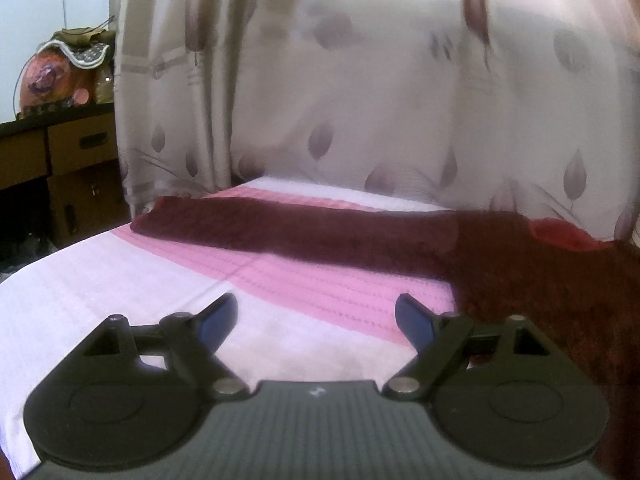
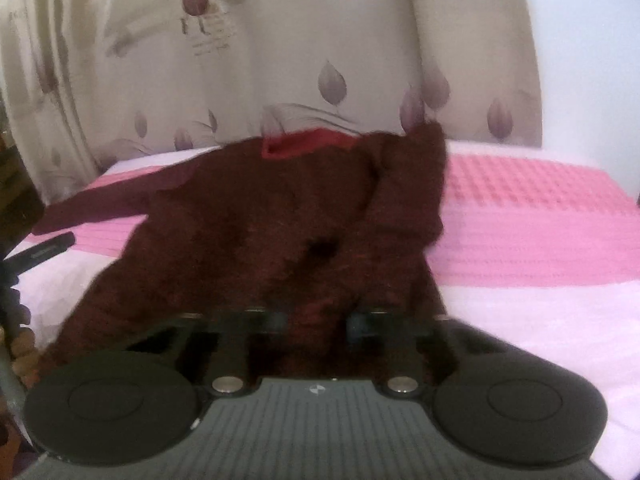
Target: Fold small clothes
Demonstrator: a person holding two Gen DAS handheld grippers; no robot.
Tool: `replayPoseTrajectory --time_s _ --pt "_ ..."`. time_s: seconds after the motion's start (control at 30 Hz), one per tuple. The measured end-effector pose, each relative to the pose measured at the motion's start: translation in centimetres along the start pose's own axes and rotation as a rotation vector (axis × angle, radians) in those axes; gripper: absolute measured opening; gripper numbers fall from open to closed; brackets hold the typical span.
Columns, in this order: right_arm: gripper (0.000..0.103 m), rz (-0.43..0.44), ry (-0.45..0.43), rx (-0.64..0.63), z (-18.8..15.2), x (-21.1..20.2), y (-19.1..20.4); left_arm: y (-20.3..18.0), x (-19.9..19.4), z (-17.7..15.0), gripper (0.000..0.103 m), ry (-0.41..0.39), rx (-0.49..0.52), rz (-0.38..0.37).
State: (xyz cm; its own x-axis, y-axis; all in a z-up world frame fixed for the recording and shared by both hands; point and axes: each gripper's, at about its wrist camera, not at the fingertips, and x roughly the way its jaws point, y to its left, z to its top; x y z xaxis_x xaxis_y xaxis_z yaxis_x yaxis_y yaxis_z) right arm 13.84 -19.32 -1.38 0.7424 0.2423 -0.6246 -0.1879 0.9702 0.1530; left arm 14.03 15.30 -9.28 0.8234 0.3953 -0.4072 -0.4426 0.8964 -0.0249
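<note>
A small dark maroon fuzzy sweater with a red collar lies on a pink and white bedspread. Its right sleeve is folded up over the body; its left sleeve stretches out flat to the left. My right gripper is shut on the sweater's lower part, with fabric bunched between the blue pads. My left gripper is open and empty, hovering over the bedspread just left of the sweater body.
A leaf-patterned curtain hangs right behind the bed. A wooden drawer unit with bags on top stands at the far left. The left gripper's finger shows at the left edge of the right wrist view.
</note>
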Motion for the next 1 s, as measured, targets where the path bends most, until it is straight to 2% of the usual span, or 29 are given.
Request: replayPoseTrajectory --time_s 0.13,0.27,0.37,0.5,0.6,0.73,0.8,0.9,1.0 --pt "0.015 -0.059 -0.066 -0.134 1.9 -2.2 -2.5 0.3 0.3 0.0 0.087 0.032 -0.007 0.004" --pt "0.014 -0.232 -0.147 -0.274 6.3 -4.4 -7.3 1.4 0.6 -0.1 0.087 0.058 -0.046 0.011" --pt "0.014 -0.415 -0.191 -0.394 9.3 -4.5 -11.4 1.7 0.8 0.0 0.087 0.072 -0.053 0.019" --pt "0.013 -0.576 -0.160 -0.483 11.5 -2.1 -17.2 0.9 0.6 -0.1 0.087 0.059 -0.006 0.029" --pt "0.012 -0.649 -0.085 -0.464 11.2 1.0 -21.9 0.0 0.2 -0.2 0.087 0.036 0.051 0.045" --pt "0.012 -0.722 -0.003 -0.339 9.5 4.9 -28.7 -0.9 -0.1 -0.3 0.087 0.021 0.120 0.052" --pt "0.012 -0.735 0.022 -0.286 8.9 7.0 -30.8 -1.3 -0.2 -0.4 0.087 0.018 0.154 0.057" --pt "0.012 -0.759 0.035 -0.245 7.4 9.1 -32.8 -1.7 -0.4 -0.5 0.087 0.007 0.195 0.055" --pt "0.012 -0.763 0.011 -0.182 7.4 10.3 -34.4 -2.0 -0.4 -0.6 0.087 0.008 0.222 0.050"
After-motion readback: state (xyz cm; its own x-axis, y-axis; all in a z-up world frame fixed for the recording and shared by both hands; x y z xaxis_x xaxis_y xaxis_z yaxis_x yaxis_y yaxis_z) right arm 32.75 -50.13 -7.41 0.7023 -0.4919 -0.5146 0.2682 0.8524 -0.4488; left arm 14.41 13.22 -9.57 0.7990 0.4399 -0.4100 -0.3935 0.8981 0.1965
